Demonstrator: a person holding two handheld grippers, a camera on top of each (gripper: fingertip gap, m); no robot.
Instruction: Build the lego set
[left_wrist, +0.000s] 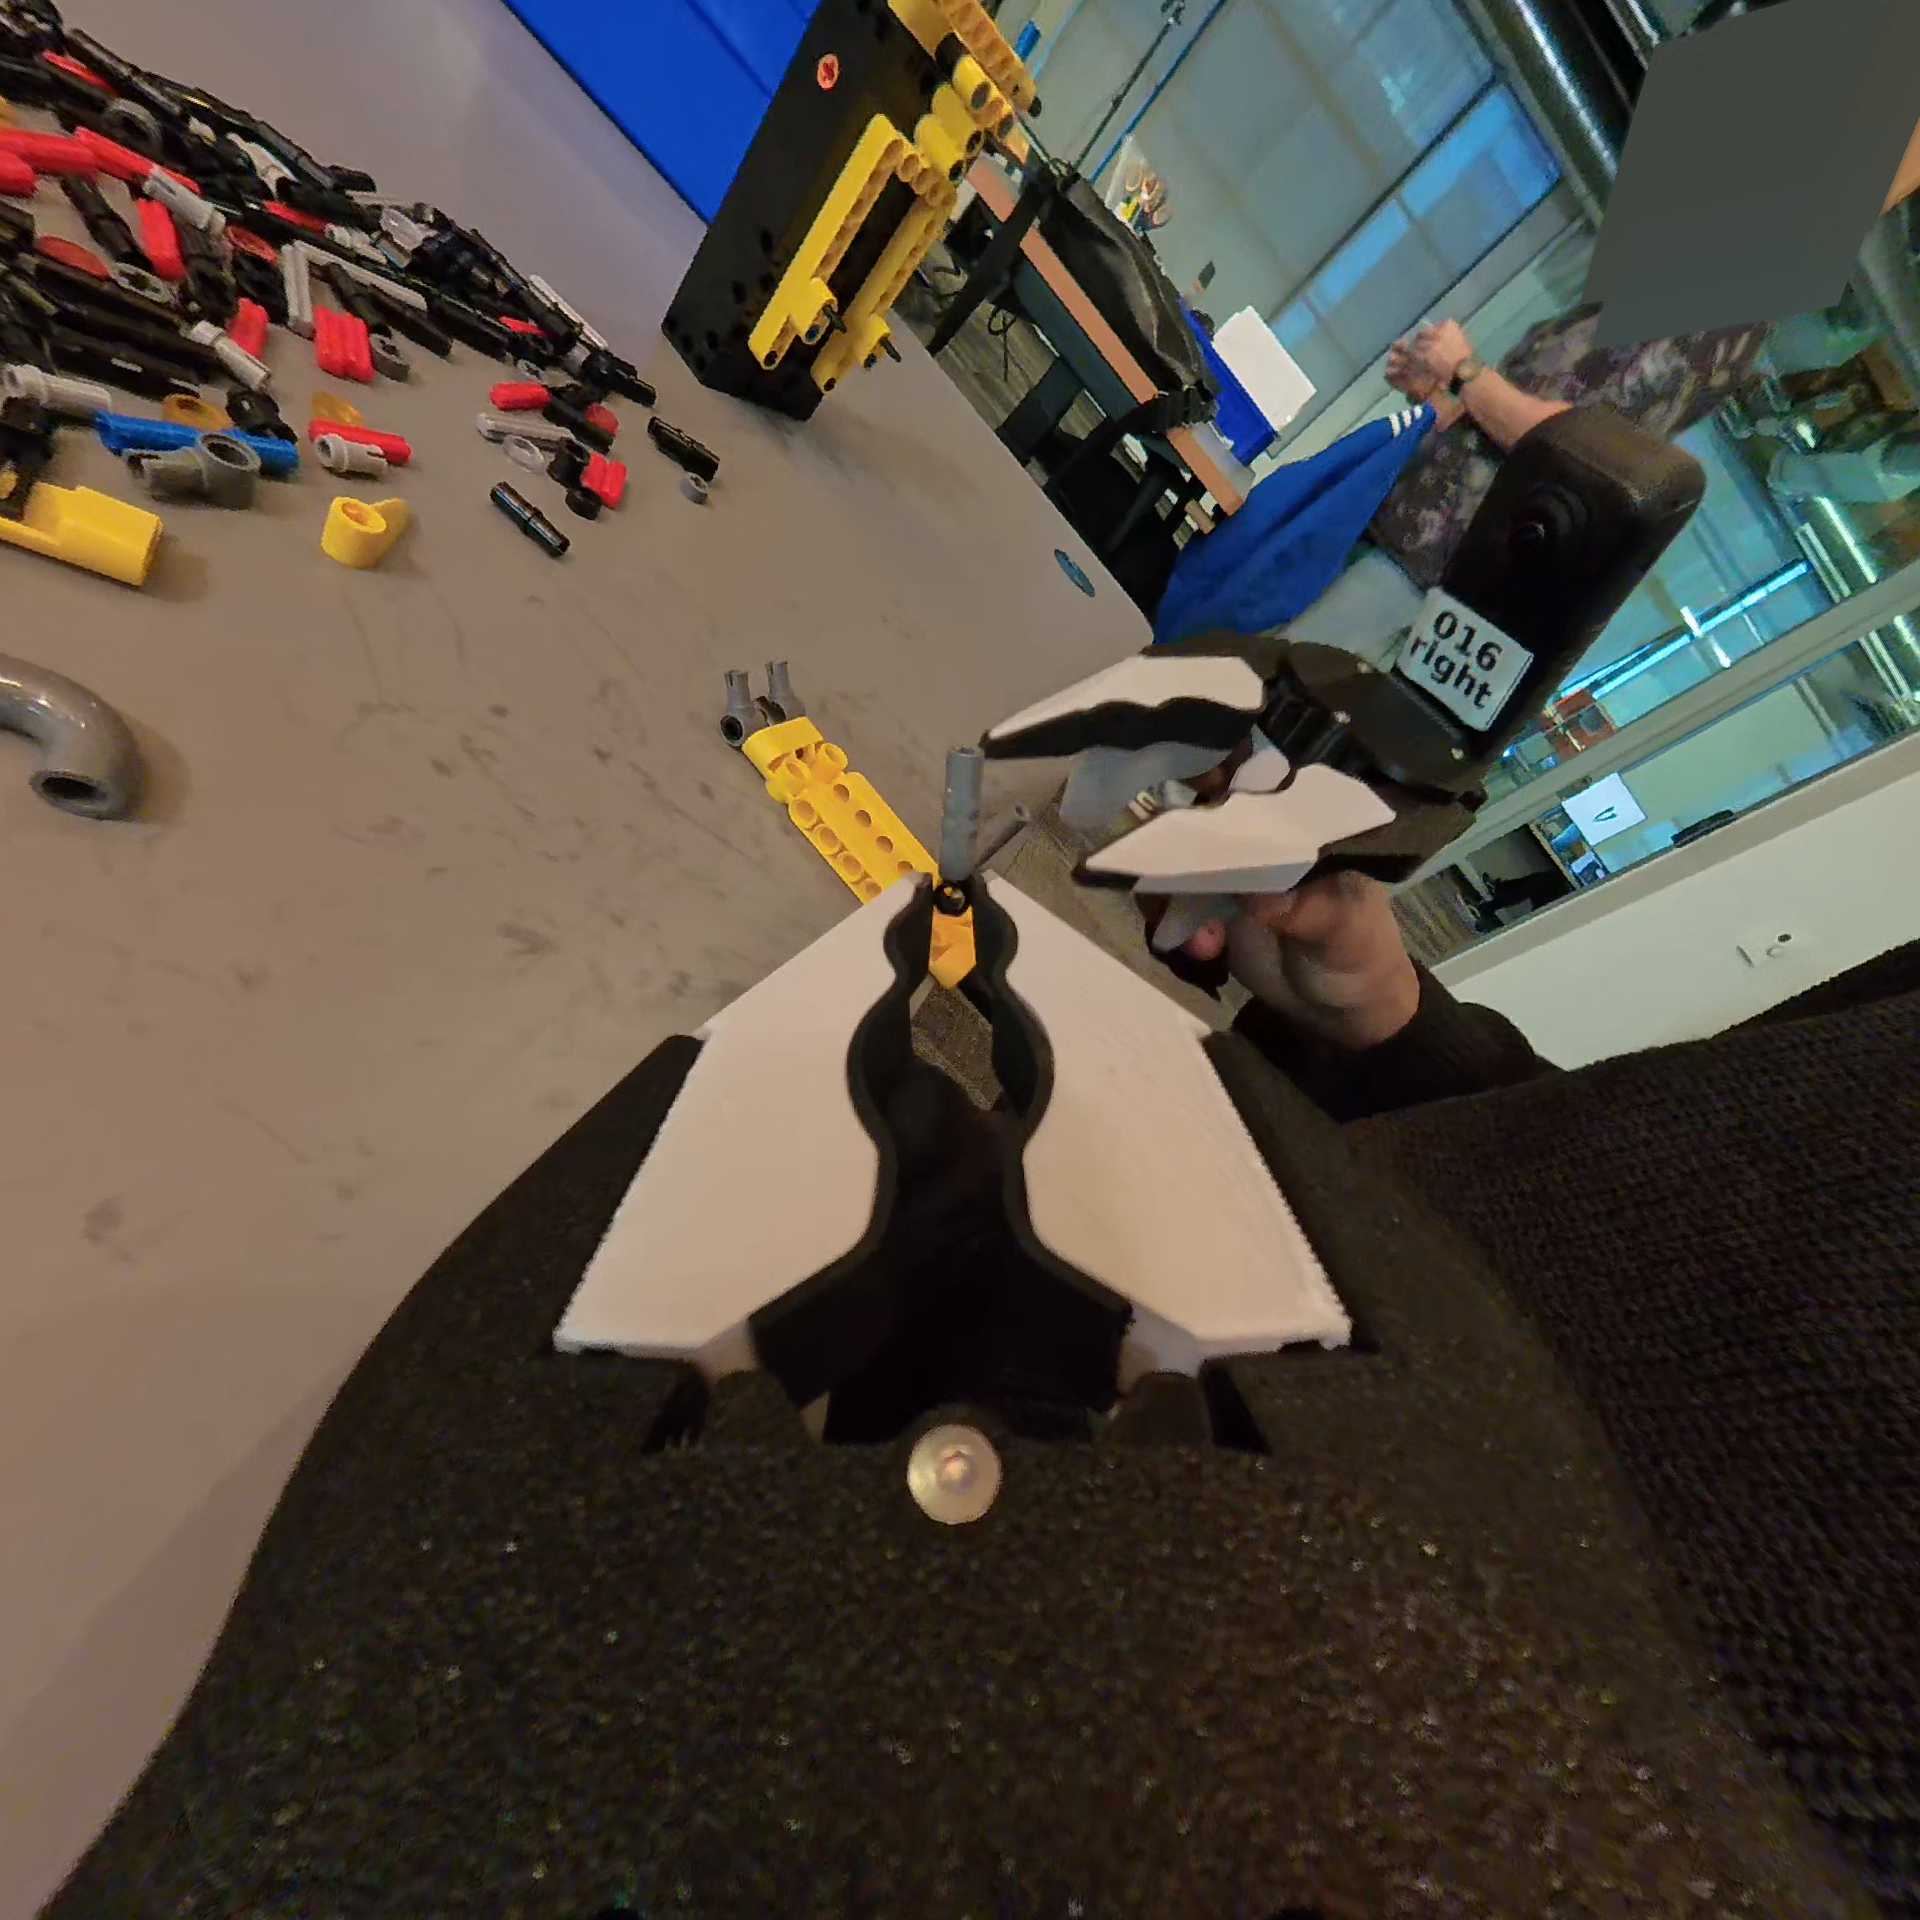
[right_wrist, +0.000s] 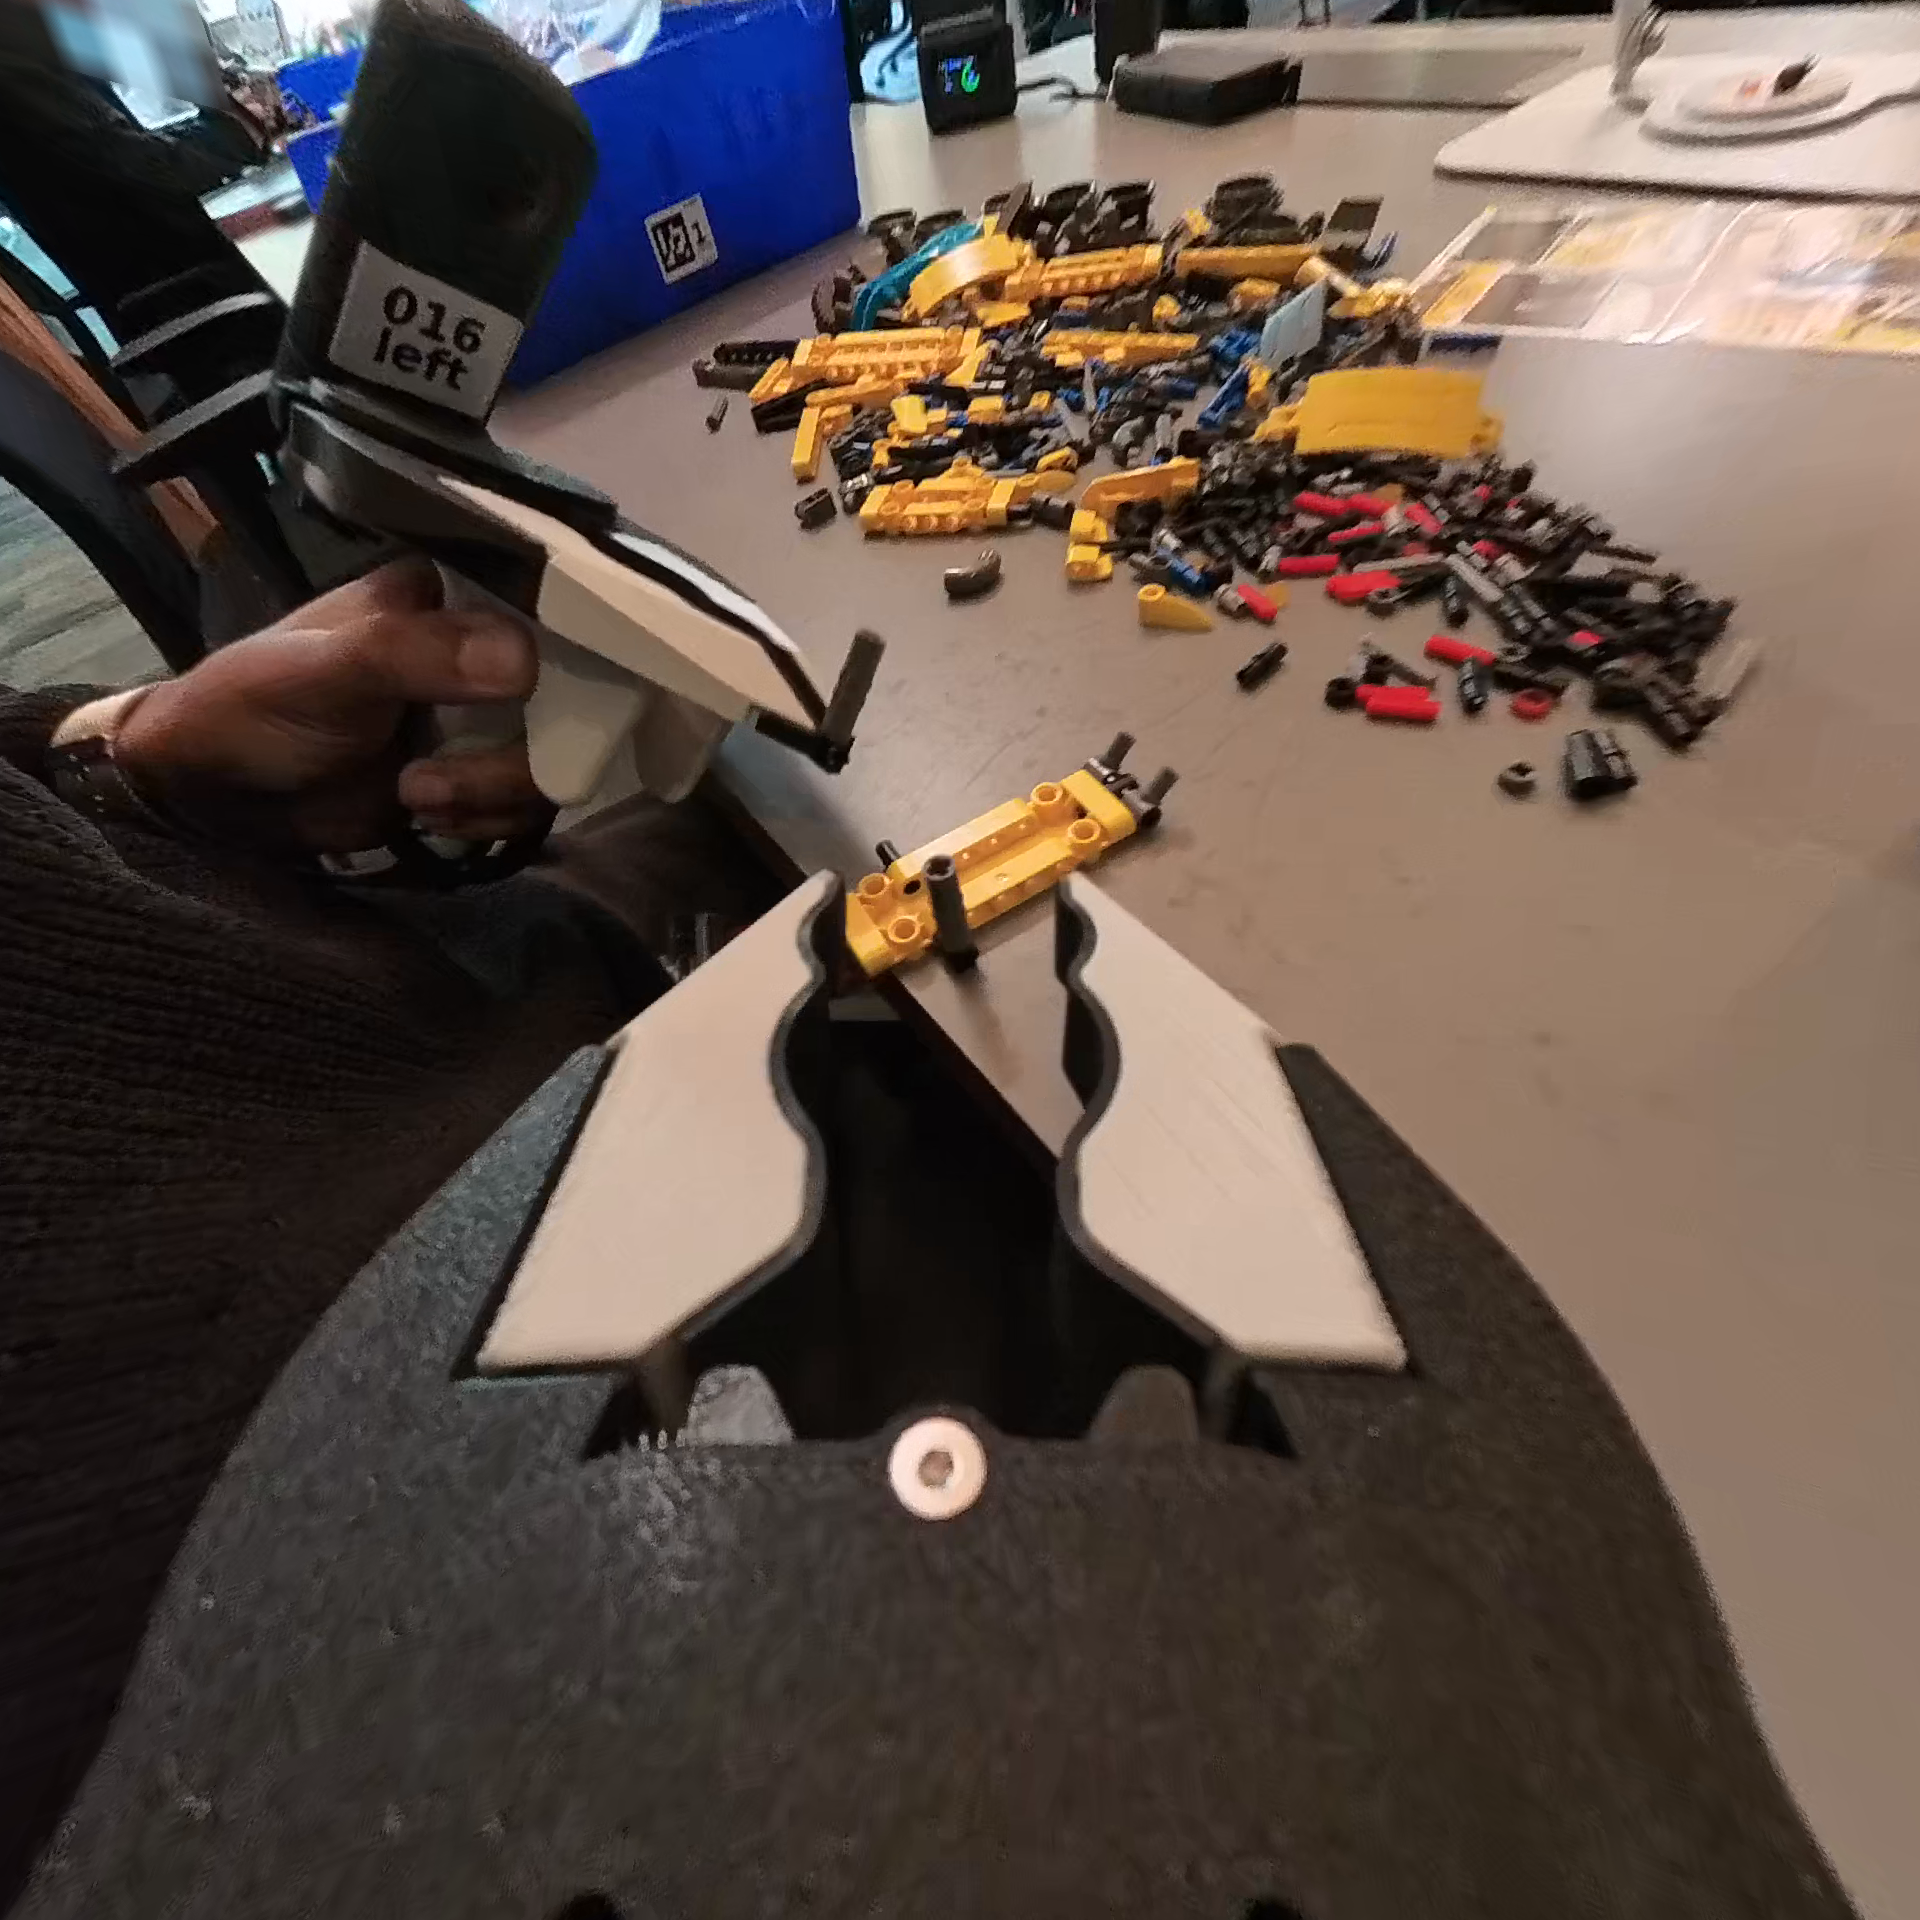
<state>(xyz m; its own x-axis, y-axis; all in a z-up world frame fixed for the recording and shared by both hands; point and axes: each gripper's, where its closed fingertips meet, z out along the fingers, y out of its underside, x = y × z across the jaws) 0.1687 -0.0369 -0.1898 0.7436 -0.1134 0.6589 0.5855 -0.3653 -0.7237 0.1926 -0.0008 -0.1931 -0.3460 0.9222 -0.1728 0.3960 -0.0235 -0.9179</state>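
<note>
With the left hand-held gripper (left_wrist: 951, 902), pinching the black foot of a grey pin (left_wrist: 961, 805), tips pressed together and the pin sticking up past them. Holding it in the air off the counter (left_wrist: 416, 987), near the close end of the yellow beam (left_wrist: 836, 805) and apart from it in the right wrist view. Gripping the handle with the left hand (right_wrist: 343, 686).

Keeping the right hand-held gripper (right_wrist: 951, 904) spread wide, with nothing between its fingers but the close end of the beam (right_wrist: 987, 862) and a dark peg (right_wrist: 951, 914) standing upright there; touching neither, as far as can be told. Wrapping the right hand (left_wrist: 1320, 935) round its grip.

Lying flat at the counter's edge, the beam's near end overhanging slightly, and carrying two grey connectors (left_wrist: 764, 696) at its far end.

Farther out, resting alone: a grey elbow (left_wrist: 73, 748) and a yellow bush (left_wrist: 364, 530). Beyond these, spreading across the counter (right_wrist: 1351, 1039) in a loose pile (right_wrist: 1195, 436): yellow, black, red and blue parts. Standing behind that, a black block (left_wrist: 748, 260) with a yellow frame (left_wrist: 862, 208) fixed to it. Sitting at the far edge, a blue bin (right_wrist: 707, 156) and some printed pages (right_wrist: 1662, 270).
</note>
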